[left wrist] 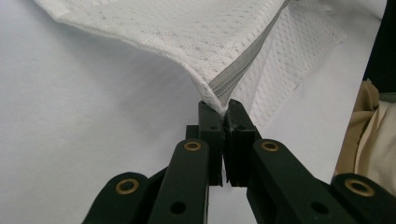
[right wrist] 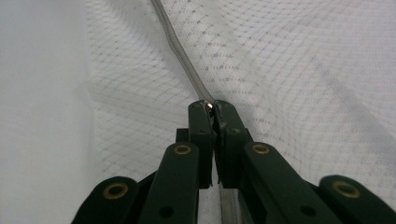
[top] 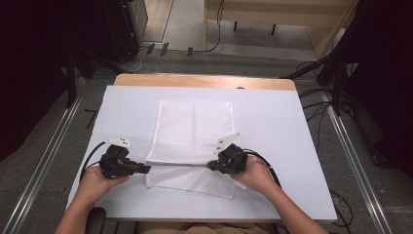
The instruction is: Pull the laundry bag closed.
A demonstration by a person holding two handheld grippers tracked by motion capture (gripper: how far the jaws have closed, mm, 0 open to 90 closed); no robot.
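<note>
White mesh bag with a grey zipper lies flat at mid-bench. Left hand-held gripper is pinched closed on the bag's near-left corner at the zipper end; right hand-held gripper is pinched closed on the zipper's metal pull.

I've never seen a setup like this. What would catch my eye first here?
Probably the white mesh bag spread in the middle of the pale table, with a grey zipper running across its near part. Next, the two black tongs held by hands at the near edge: the left tongs pinch the zipper's left end, and the right tongs are clamped on the zipper farther right.
</note>
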